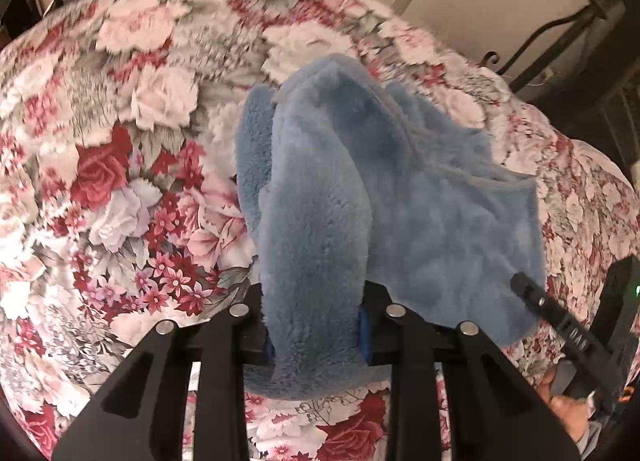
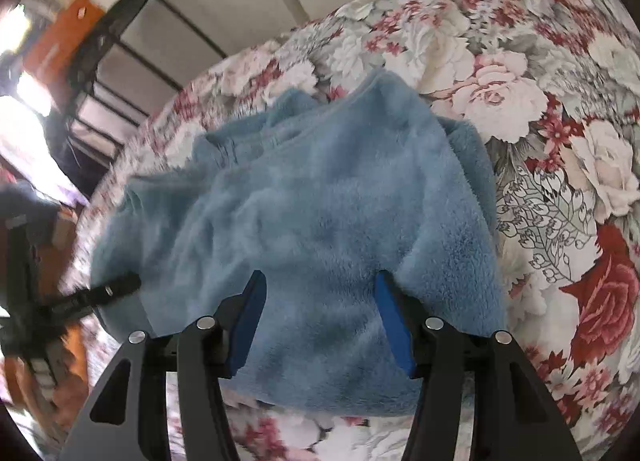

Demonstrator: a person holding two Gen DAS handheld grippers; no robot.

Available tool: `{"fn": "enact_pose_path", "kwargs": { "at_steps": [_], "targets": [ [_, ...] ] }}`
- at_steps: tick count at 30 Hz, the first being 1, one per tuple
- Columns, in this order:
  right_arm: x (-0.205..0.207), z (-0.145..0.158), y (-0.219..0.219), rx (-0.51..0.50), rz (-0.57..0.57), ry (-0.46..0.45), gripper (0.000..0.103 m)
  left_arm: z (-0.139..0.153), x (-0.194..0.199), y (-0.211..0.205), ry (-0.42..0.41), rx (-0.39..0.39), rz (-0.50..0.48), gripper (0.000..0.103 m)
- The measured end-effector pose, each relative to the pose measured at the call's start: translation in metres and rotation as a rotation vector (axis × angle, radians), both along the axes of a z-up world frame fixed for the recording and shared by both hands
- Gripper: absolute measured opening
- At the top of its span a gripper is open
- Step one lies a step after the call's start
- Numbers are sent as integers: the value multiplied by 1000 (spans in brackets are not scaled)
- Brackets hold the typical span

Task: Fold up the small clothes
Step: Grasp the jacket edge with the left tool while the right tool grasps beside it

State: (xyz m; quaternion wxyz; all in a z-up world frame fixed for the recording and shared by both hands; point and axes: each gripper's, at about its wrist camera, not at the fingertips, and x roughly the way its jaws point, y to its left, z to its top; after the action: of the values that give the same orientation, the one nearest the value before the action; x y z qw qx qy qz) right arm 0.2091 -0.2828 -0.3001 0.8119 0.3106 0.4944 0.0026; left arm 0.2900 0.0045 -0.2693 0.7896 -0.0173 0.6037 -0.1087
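L jaws are pinched on a thick fold of the blue fuzzy cloth (image 1: 320, 221); the left gripper (image 1: 316, 337) has the fluff squeezed between its blue pads, which are almost hidden by it. R jaws stand apart: the right gripper (image 2: 320, 321) has cloth lying between its two blue pads (image 2: 248, 325), but whether those pads press the cloth, I can't tell.

Biggest thing is the bed w/ its flower cover (image 1: 120, 141), red and pink roses, spreading under and past both sets of jaws.

Next, the cloth. In the left wrist view the pinched fold runs straight away from the jaws, long way pointing ahead, its far tip rounded. The rest spreads off to the right of the jaws w/ a stitched edge showing. In the right wrist view the cloth (image 2: 320, 201) fills the space ahead of the jaws, bunched up, a corner pointing away from them.

Smaller: in the left wrist view the other gripper's dark finger touches the cloth's right edge, w/ a hand (image 1: 568, 417) under it.
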Motion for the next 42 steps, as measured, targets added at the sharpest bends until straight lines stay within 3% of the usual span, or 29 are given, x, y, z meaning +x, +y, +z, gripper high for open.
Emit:
{"fn": "enact_pose_path", "kwargs": {
  "at_steps": [10,17,31,34,38,42],
  "targets": [
    [-5,11,0,239,-22,-86,57,29,-17,-34,-74,-9,-62,26],
    [-7,11,-3,464,-21,-112,58,39,-29,-70,-116,-11,-133,25],
    [-20,8,-37,622,-130,-128,61,47,-43,-149,-147,-20,-248,22],
    [-25,8,-48,632,-152,-138,63,41,-47,-167,-141,-24,-280,22],
    [-26,8,-62,610,-179,-142,73,24,-59,-187,-119,-16,-338,22],
    [-19,-2,-64,589,-176,-99,75,5,-70,-192,-71,-44,-379,26]
  ]
}}
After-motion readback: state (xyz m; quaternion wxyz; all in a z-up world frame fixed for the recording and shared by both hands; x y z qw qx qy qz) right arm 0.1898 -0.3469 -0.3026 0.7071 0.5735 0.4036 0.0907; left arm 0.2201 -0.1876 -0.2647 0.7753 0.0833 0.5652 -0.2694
